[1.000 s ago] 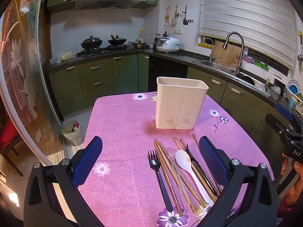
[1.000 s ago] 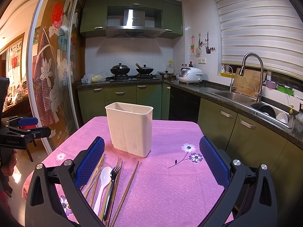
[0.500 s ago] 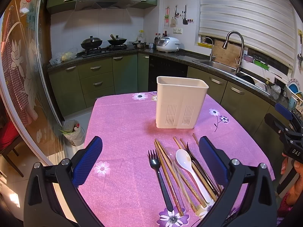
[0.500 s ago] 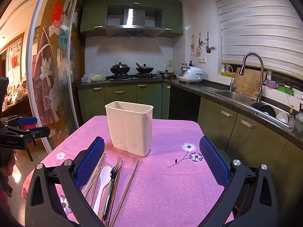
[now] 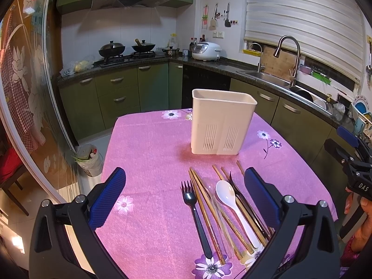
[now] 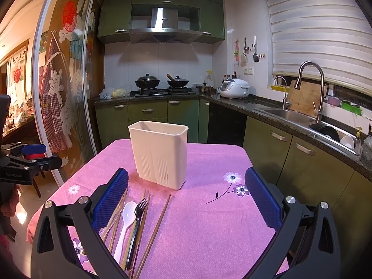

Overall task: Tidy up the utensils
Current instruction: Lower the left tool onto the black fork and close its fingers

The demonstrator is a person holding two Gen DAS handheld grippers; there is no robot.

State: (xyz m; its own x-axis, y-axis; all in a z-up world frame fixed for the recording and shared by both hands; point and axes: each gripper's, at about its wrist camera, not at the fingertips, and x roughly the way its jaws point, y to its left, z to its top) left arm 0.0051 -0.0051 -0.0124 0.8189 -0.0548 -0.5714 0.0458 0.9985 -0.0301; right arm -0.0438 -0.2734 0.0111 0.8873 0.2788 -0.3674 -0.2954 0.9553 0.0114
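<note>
Pink cloth covers the worktop (image 5: 148, 153); a white holder (image 5: 222, 125) stands mid-worktop. Near its front edge lie chopsticks (image 5: 204, 211), a white spoon (image 5: 232, 207) and a black fork (image 5: 195, 214). Left tongs (image 5: 186, 200) and right tongs (image 6: 186, 197) hang released, empty.

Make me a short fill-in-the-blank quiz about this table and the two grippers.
1. The spoon is ____ in color.
2. The holder stands on a ____ tablecloth.
3. Both the left gripper and the right gripper are ____.
4. The forks are ____ in color.

Missing words: white; pink; open; black
</note>
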